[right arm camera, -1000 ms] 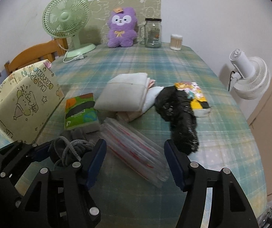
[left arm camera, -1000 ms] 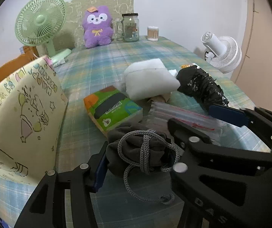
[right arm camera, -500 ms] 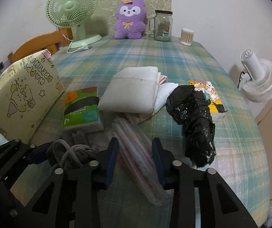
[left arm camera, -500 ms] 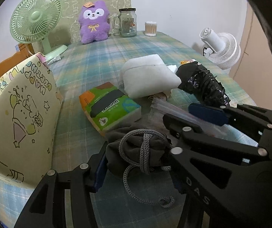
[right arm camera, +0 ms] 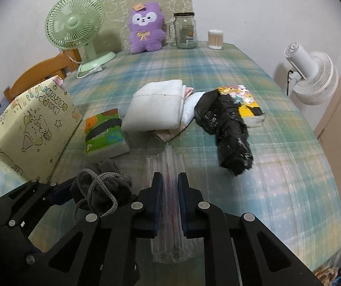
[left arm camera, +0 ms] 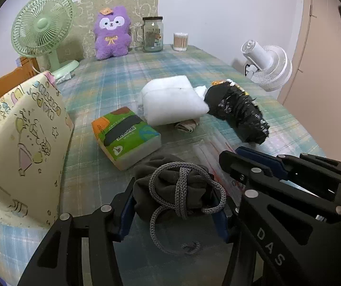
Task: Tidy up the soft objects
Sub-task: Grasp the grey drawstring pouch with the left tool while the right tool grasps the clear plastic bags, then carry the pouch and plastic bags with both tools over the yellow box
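We have both tongs down at the near edge of the tabletop [right arm camera: 218, 66]. Left tongs [left arm camera: 174, 211] are clamped on the grey drawstring pouch [left arm camera: 173, 190], squeezing its bulk so the loose cord hangs clear. Right tongs [right arm camera: 170, 199] are nearly together, pinching the clear zip bag [right arm camera: 170, 166] at its middle, probably to lift it flat. Tissue pack [right arm camera: 105, 132], folded white cloth [right arm camera: 156, 106] and black bag [right arm camera: 230, 128] lie just beyond, unsorted. Gift bag [right arm camera: 32, 128] stands left, likely the receptacle.
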A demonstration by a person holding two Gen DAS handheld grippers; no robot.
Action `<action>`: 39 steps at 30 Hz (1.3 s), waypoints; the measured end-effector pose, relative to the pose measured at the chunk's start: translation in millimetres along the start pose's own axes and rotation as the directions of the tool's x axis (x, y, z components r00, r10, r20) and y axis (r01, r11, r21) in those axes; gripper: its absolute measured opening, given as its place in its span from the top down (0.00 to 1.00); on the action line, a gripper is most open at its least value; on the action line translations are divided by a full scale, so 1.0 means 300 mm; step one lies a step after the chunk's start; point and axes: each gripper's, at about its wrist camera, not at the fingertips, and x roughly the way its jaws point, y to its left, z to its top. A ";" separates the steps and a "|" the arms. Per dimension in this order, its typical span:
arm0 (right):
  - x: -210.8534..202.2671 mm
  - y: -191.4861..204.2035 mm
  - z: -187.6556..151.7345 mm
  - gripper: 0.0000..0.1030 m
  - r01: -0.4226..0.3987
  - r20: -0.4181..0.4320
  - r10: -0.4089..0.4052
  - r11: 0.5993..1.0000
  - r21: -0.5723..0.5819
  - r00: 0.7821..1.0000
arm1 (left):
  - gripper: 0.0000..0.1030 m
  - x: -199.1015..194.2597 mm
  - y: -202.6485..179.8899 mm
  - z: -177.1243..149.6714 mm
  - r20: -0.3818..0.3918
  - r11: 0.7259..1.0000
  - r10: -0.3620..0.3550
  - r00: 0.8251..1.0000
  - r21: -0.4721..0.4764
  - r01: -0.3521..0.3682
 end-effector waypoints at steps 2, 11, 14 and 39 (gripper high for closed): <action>-0.025 -0.004 -0.002 0.85 0.003 0.016 -0.003 1.000 -0.001 1.000 | 0.45 -0.024 -0.013 0.002 0.017 1.000 0.004 1.000 0.003 -0.004; -0.168 -0.011 0.031 0.85 0.029 0.091 -0.030 1.000 0.011 0.995 | 0.45 -0.136 -0.047 0.052 0.071 1.000 0.001 0.998 0.008 -0.002; -0.208 -0.011 0.054 0.85 0.038 0.113 -0.039 0.999 0.012 0.993 | 0.45 -0.174 -0.054 0.069 0.090 1.000 0.001 0.996 0.008 -0.002; -0.432 0.006 0.179 0.85 0.034 0.248 -0.041 0.999 0.032 0.968 | 0.45 -0.386 -0.073 0.211 0.232 0.999 0.030 0.972 0.023 -0.037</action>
